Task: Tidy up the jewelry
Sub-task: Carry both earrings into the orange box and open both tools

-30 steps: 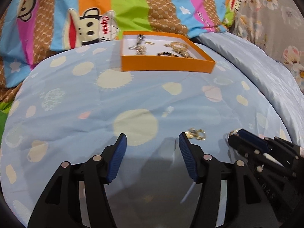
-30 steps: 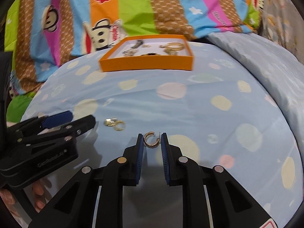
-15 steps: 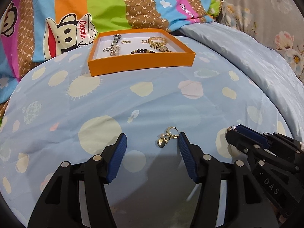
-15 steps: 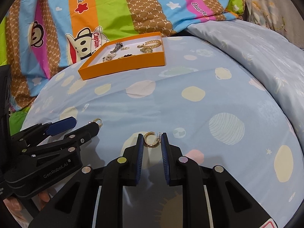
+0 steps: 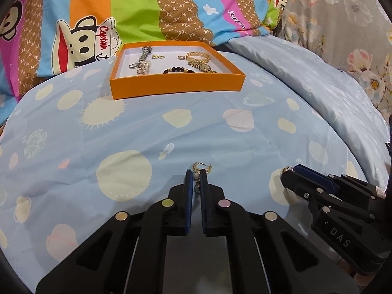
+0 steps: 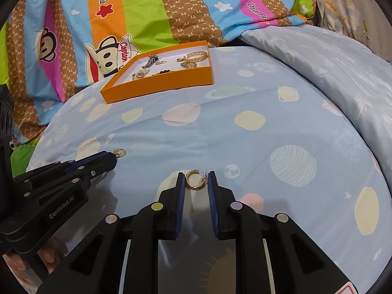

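Observation:
In the left wrist view my left gripper (image 5: 196,174) is shut on a small gold drop earring (image 5: 199,167); its ring sticks out past the fingertips and a pale bead sits between the pads. The right wrist view shows my right gripper (image 6: 196,179) shut on a gold hoop earring (image 6: 193,183), held just above the blue dotted bedcover (image 6: 245,142). An orange tray (image 5: 176,88) stands farther back with a watch, bracelets and several small pieces inside. Each gripper also shows in the other's view: the right gripper (image 5: 289,175) at lower right, the left gripper (image 6: 114,157) at lower left.
Behind the orange tray (image 6: 156,86) lies a striped cartoon-print pillow (image 5: 147,12). A pale blue quilt fold (image 5: 306,73) rises on the right, with flowered grey fabric (image 5: 343,24) beyond it. A person's fingers (image 6: 47,257) show under the left gripper's body.
My left gripper's jaws, wide apart with the drop earring lying between them, have come together on it. The right gripper has kept its hold on the hoop.

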`<state>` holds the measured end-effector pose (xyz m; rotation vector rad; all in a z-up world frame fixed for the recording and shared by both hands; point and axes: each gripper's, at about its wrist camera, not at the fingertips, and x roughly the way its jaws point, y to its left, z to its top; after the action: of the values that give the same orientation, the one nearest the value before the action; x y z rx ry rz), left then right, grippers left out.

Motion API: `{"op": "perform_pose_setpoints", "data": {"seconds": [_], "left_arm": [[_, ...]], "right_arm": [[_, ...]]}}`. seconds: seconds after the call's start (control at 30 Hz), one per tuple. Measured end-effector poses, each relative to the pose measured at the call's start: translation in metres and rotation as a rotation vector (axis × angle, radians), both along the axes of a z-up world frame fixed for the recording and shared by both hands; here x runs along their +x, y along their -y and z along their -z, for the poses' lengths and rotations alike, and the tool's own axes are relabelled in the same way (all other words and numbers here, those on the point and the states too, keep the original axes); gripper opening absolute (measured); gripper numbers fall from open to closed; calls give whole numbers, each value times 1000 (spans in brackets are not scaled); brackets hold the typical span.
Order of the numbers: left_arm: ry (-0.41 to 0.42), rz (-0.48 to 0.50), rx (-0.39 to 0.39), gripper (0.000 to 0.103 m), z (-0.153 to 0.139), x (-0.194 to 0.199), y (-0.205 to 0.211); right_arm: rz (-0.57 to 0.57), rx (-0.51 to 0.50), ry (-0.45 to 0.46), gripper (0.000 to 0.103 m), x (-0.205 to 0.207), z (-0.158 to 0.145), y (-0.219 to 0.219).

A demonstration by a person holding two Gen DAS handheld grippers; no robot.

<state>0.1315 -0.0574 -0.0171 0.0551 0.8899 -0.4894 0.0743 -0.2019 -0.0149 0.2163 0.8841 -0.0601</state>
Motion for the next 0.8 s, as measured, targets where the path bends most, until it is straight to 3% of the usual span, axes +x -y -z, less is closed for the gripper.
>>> {"op": "perform_pose_setpoints", "data": {"seconds": [0.17,0.4,0.8], "left_arm": [[12,-19,-11,5,-6,-6,-6],[51,-39,-25,5,-42,-6,-17],[148,-136,-42,5,-103,82,-24]], "right_arm": [[0,19,19,17,-1,-3,2],[-53,36,41,17,13,-28,-3],[-127,-14,138,17,100,-94,1]]}}
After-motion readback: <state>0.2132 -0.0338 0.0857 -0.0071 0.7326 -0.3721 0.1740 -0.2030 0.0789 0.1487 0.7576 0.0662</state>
